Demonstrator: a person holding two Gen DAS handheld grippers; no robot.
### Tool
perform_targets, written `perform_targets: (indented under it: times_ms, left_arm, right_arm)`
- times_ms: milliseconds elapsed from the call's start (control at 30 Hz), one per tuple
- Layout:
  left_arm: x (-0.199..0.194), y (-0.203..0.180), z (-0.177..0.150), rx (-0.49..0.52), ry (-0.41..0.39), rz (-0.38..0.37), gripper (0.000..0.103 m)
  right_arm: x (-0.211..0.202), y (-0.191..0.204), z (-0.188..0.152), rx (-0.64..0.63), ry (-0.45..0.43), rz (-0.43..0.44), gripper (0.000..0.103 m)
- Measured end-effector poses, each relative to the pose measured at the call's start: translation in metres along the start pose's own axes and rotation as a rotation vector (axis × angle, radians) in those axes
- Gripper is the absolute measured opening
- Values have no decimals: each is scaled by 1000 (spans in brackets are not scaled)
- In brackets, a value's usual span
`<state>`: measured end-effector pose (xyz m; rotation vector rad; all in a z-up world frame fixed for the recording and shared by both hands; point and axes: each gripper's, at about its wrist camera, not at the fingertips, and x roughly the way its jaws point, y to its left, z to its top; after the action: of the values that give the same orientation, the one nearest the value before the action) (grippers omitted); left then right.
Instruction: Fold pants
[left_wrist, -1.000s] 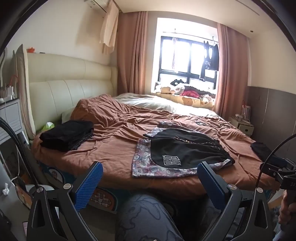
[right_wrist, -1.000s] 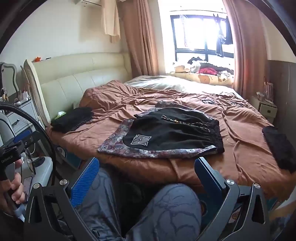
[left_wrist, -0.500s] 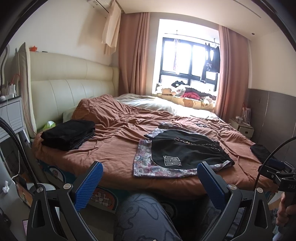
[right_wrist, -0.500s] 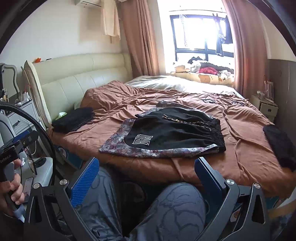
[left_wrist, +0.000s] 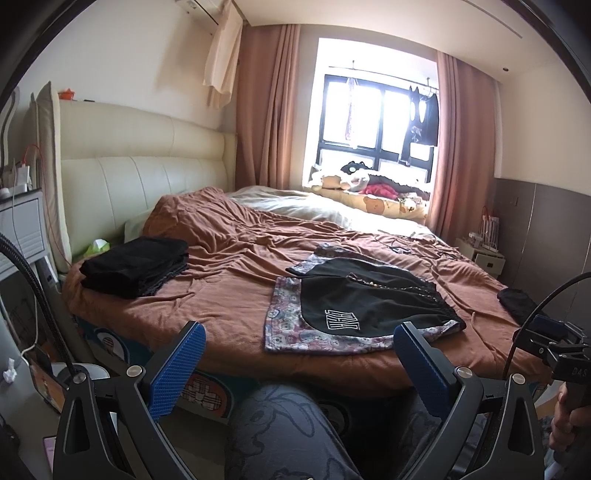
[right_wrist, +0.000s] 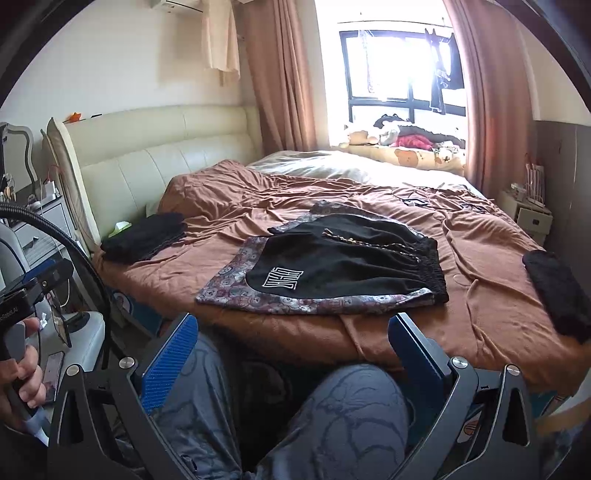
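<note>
Black shorts with a white logo lie flat on a patterned garment near the front edge of the brown bed. My left gripper is open and empty, held off the bed in front of the shorts. My right gripper is open and empty, also short of the bed edge, above my knees.
A stack of folded black clothes sits at the bed's left end by the cream headboard. Another black garment lies on the bed's right side. A nightstand stands at the left. My knees are below the grippers.
Both grippers have tilted and risen slightly, so the bed sits a little lower in view. Nothing on the bed has moved.
</note>
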<state>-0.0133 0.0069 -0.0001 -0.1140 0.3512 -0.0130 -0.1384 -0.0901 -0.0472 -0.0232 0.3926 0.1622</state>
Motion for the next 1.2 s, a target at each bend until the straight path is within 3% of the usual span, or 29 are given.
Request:
perform_targets:
  times_ms: [1200]
  left_arm:
    - [12, -6, 1, 12, 18, -13, 103]
  right_arm:
    - [12, -10, 4, -4, 10, -1, 103]
